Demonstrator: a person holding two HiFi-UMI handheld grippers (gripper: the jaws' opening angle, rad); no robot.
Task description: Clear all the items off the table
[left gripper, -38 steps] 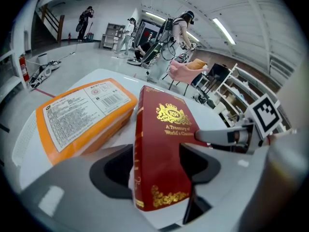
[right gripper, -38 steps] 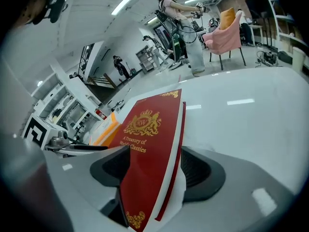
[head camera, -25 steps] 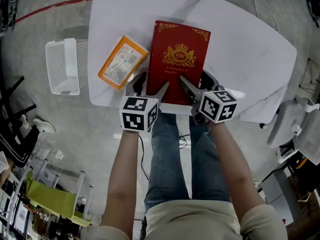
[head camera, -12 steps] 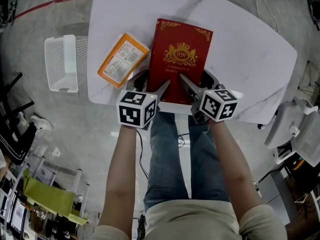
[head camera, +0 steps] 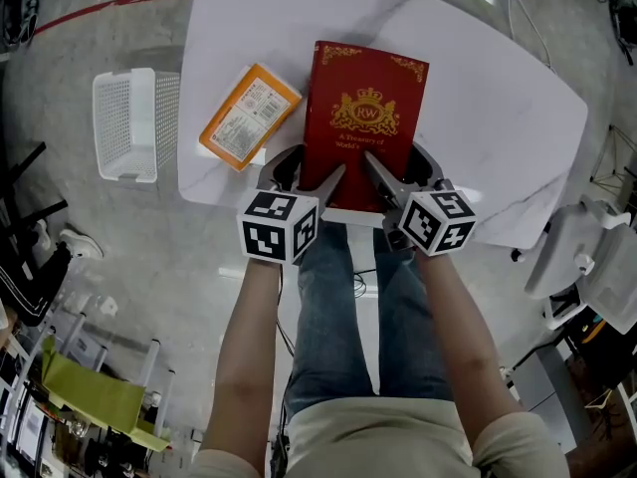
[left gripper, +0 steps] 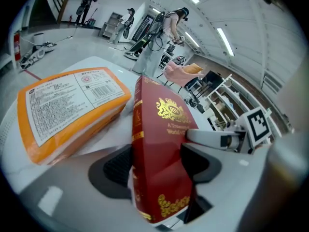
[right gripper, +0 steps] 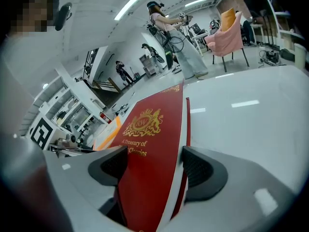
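A red hardback book (head camera: 363, 118) with gold print lies on the white table (head camera: 498, 98), its near edge at the table's front. My left gripper (head camera: 311, 172) straddles the book's near left corner. Its jaws have just been closing, the spine (left gripper: 140, 144) stands between the pads, and a thin gap shows at the left pad. My right gripper (head camera: 396, 167) holds the near right corner, one pad on the cover (right gripper: 154, 139) and the other against the page edge. An orange package (head camera: 247, 116) lies left of the book, close beside the spine (left gripper: 67, 110).
A white plastic basket (head camera: 127, 125) stands on the floor left of the table. White chairs (head camera: 577, 257) stand at the right. The person's legs are under the table's front edge. Other people stand far off in the room in both gripper views.
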